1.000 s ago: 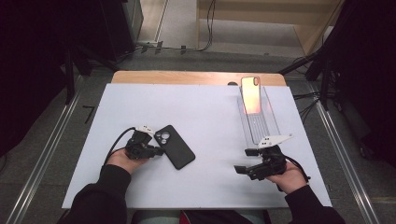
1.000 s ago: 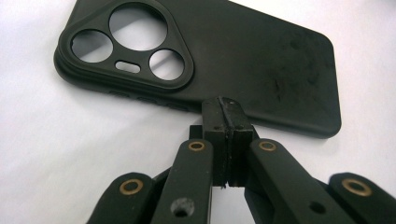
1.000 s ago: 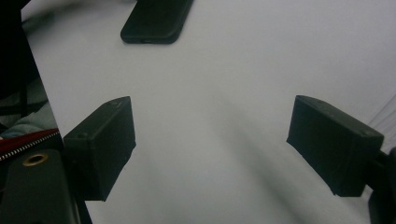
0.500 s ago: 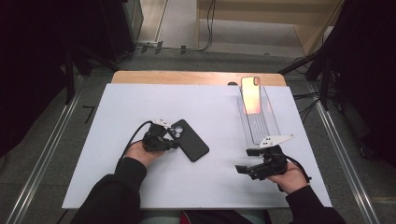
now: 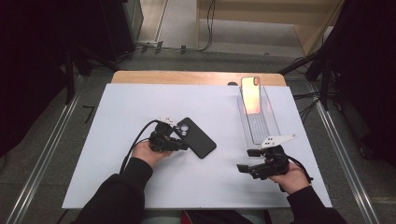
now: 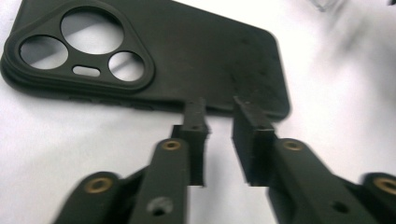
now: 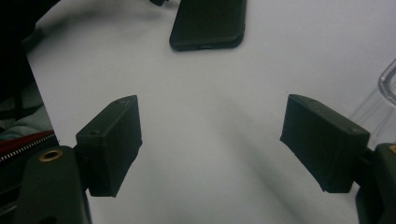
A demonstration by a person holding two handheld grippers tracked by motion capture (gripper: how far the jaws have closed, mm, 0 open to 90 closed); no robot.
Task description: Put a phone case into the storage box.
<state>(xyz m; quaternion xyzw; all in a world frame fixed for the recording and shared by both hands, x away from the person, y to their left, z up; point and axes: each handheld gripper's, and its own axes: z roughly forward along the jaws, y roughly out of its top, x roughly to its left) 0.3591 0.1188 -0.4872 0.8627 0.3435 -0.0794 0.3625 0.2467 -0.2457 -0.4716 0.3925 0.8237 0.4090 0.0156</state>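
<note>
A phone case [image 5: 196, 137] lay flat on the white table [image 5: 140, 107], a little left of centre. The left gripper [image 5: 180, 142] sat just to its left, jaw tips at the case's long edge and perhaps touching it, though blur hid the contact. A clear tray [image 5: 259, 122] stood toward the right far side, with a phone [image 5: 251, 94] leaning in its far end. The right gripper [image 5: 245, 160] rested near the table's front right, in front of the tray and well apart from the case.

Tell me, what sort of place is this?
Probably a lab recording bench: a white table holding only a black phone case and a phone in a clear tray, with cables on the floor.
</note>
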